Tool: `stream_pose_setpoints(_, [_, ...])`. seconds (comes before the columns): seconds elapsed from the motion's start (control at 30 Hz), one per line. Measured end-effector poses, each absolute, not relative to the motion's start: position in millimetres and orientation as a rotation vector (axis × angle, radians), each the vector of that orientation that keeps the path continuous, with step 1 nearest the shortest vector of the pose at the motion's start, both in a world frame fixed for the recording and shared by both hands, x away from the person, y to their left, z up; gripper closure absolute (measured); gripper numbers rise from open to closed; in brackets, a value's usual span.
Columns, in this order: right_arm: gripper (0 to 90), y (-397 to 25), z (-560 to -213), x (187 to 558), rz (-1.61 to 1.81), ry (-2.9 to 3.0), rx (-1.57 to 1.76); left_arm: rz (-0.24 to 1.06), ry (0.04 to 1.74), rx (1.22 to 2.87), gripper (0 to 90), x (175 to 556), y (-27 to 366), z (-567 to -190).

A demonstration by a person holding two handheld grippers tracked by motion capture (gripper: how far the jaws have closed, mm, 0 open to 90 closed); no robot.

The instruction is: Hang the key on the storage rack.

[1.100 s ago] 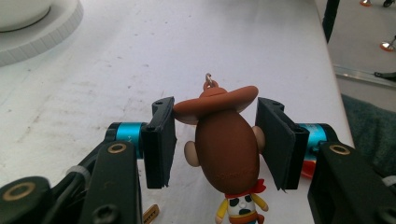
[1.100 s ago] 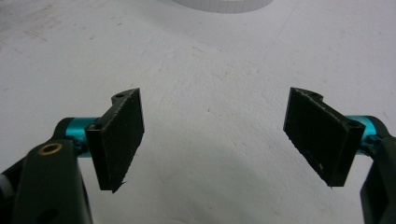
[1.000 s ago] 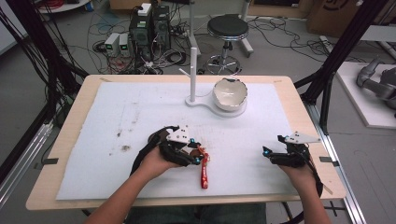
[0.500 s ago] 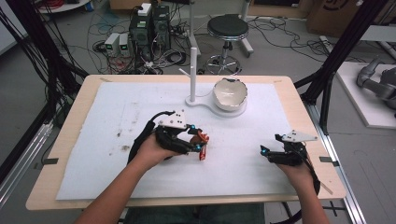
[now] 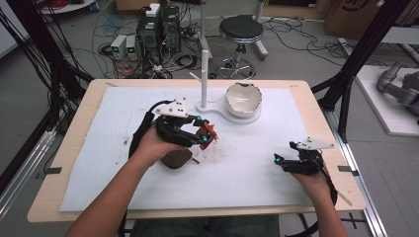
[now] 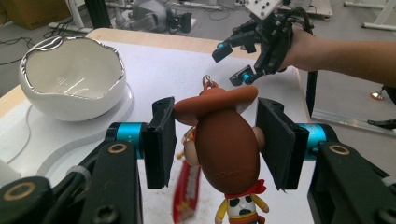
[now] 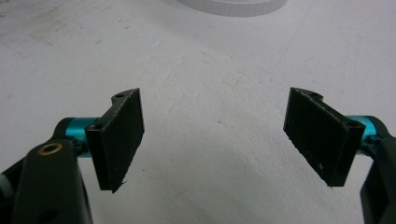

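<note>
Fingers above white table mat

A wooden table stands here. A big white mat covers most of its top. On the mat, at the far side, sits a flat white stand with a thin white pole. A white bowl with a shiny wavy rim rests on it.

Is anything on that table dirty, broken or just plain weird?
Brownish smudges stain the white mat near the middle. The white bowl has a jagged rim, like a cracked eggshell; whether by design or damage, I cannot tell.
</note>
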State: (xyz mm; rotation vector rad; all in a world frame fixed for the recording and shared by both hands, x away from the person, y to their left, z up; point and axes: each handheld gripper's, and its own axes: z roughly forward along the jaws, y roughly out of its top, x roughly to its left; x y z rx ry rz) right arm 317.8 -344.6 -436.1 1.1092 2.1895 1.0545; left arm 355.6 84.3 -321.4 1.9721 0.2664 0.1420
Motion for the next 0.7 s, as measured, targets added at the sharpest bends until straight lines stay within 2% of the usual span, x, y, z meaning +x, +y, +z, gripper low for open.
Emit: stream_pose_setpoints(0.7, [20.4,-343.3,-436.7,318.5,1.054,2.196,1.110,0.172,0.270,1.970,49.0,388.3,86.2,-290.9])
